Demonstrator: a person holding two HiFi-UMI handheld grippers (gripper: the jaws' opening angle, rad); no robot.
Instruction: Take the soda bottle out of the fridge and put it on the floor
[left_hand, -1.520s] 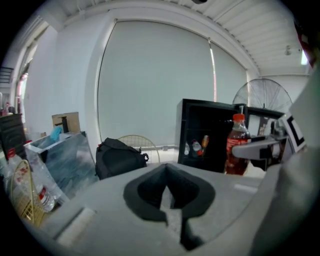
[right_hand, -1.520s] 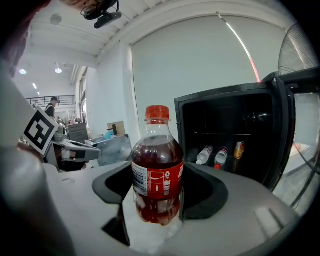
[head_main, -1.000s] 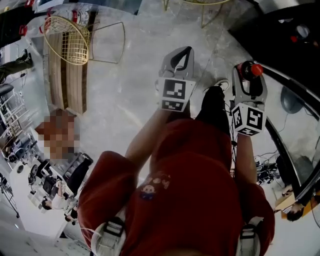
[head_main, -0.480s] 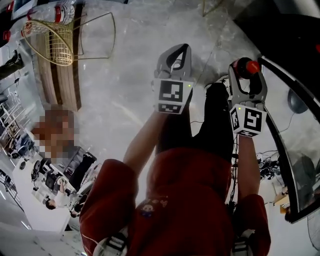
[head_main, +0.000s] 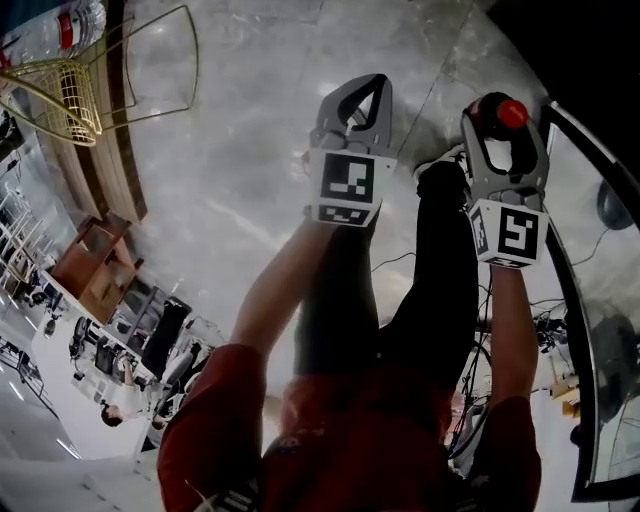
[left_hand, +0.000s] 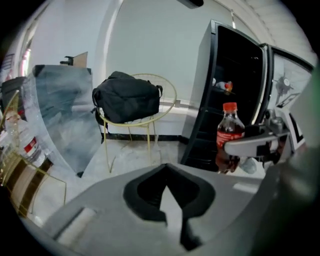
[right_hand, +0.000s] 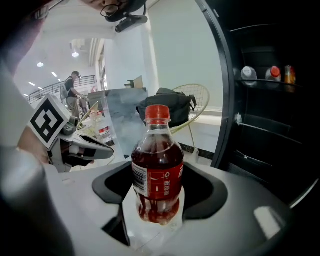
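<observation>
A small soda bottle (right_hand: 157, 165) with dark red drink, a red cap and a red label stands upright between the pads of my right gripper (right_hand: 159, 202), which is shut on its lower body. In the head view its cap (head_main: 512, 113) shows above the right gripper (head_main: 497, 120), over the grey marble floor (head_main: 240, 150). The left gripper (head_main: 368, 90) hangs beside it to the left, jaws together with nothing in them. From the left gripper view, the bottle (left_hand: 229, 137) is seen just in front of the open black fridge (left_hand: 235, 75).
The fridge door (head_main: 575, 260) stands open at the right, and a shelf inside holds several bottles (right_hand: 272, 74). A yellow wire chair (left_hand: 150, 125) carries a black backpack (left_hand: 127, 97). Another wire chair (head_main: 70, 90) and a wooden bench (head_main: 115, 170) stand at the far left. Cables (head_main: 540, 325) lie by the fridge.
Both grippers have sunk toward the floor, which now looks nearer in the head view. The bottle stays in the right gripper. The wire chair has slid to the upper left edge.
</observation>
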